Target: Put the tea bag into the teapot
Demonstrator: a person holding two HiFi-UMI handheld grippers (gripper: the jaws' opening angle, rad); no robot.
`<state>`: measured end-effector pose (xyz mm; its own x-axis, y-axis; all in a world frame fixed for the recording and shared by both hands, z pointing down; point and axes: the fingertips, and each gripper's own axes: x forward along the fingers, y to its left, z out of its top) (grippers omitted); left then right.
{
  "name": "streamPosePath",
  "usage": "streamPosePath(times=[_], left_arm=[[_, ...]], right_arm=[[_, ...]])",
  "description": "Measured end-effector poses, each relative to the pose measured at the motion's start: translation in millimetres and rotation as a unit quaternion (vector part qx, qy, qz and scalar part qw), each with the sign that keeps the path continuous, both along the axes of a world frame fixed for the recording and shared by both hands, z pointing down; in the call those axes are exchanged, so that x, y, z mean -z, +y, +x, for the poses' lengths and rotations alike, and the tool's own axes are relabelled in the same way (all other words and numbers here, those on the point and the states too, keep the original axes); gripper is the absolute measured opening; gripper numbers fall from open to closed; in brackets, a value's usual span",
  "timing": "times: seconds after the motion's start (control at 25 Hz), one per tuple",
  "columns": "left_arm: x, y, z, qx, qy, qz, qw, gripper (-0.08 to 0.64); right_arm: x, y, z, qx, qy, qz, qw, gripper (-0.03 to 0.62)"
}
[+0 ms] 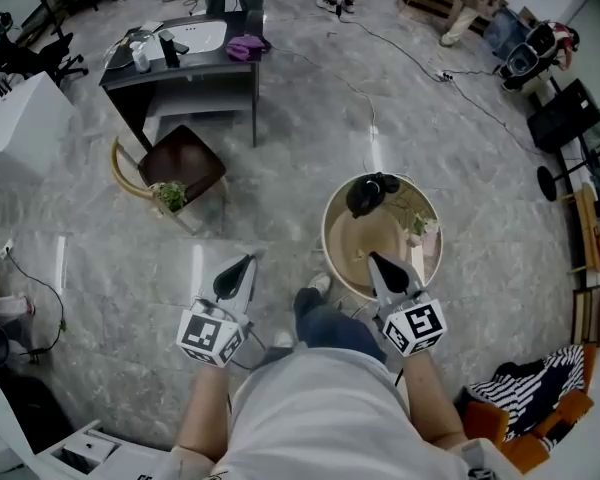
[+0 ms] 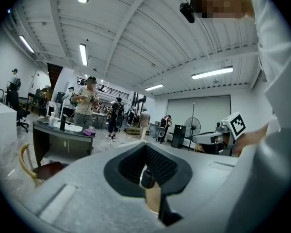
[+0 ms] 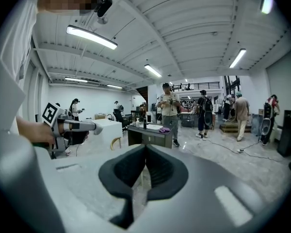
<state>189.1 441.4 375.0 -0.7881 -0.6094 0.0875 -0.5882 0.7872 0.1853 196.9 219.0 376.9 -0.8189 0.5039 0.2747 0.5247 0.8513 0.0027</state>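
Note:
A black teapot (image 1: pixel 372 193) stands at the far side of a round tan table (image 1: pixel 352 258) in the head view. Small greenish and pale items (image 1: pixel 420 226) lie near the table's right rim; I cannot make out a tea bag among them. My right gripper (image 1: pixel 372 256) is shut and empty, its tips over the table's near part, short of the teapot. My left gripper (image 1: pixel 248 260) is shut and empty over the floor to the left of the table. In the left gripper view the jaws (image 2: pixel 146 147) meet and point level into the room. In the right gripper view the jaws (image 3: pixel 145 147) do the same.
A dark desk (image 1: pixel 180 63) with bottles stands at the far left, with a wooden chair (image 1: pixel 175 173) holding a plant in front of it. A white box (image 1: pixel 20 118) is at the left edge. Cables cross the floor, and striped cloth (image 1: pixel 535 388) lies at the near right. People stand at the far end.

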Motion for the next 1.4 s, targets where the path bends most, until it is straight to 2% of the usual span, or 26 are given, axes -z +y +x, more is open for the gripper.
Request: streamPosePath(times=[0.28,0.56,0.72,0.96,1.2,1.28,1.4], left_arm=[[-11,-22,-83,-0.003,0.021,-0.006,0.9998,0.006],[-7,-79,-174,-0.036,0.030,-0.021,0.9987,0.006],[-13,-113,-214,-0.059,0.032,-0.032,0.9972,0.006],[-13,-159,-250,-0.104,0.038,-0.044,0.9928,0.006],[-21,-218,-289,-0.190,0.043,-0.055,0.9793,0.006],[-24,-242,-305,-0.222,0.047,-0.057,0.9723,0.006],[-29,-280,-327,-0.277,0.051,-0.065,0.9575,0.006]], right_arm=[[-16,-20,-79,0.003,0.021,-0.002,1.000,0.003],[-19,-64,-156,-0.011,0.039,-0.017,0.999,0.003],[-30,-86,-185,-0.023,0.050,-0.027,0.998,0.003],[-27,-116,-205,-0.054,0.050,-0.032,0.997,0.003],[-31,-148,-220,-0.120,0.053,-0.044,0.990,0.002],[-35,-163,-225,-0.148,0.056,-0.049,0.986,0.002],[-43,-190,-230,-0.204,0.067,-0.056,0.975,0.003]])
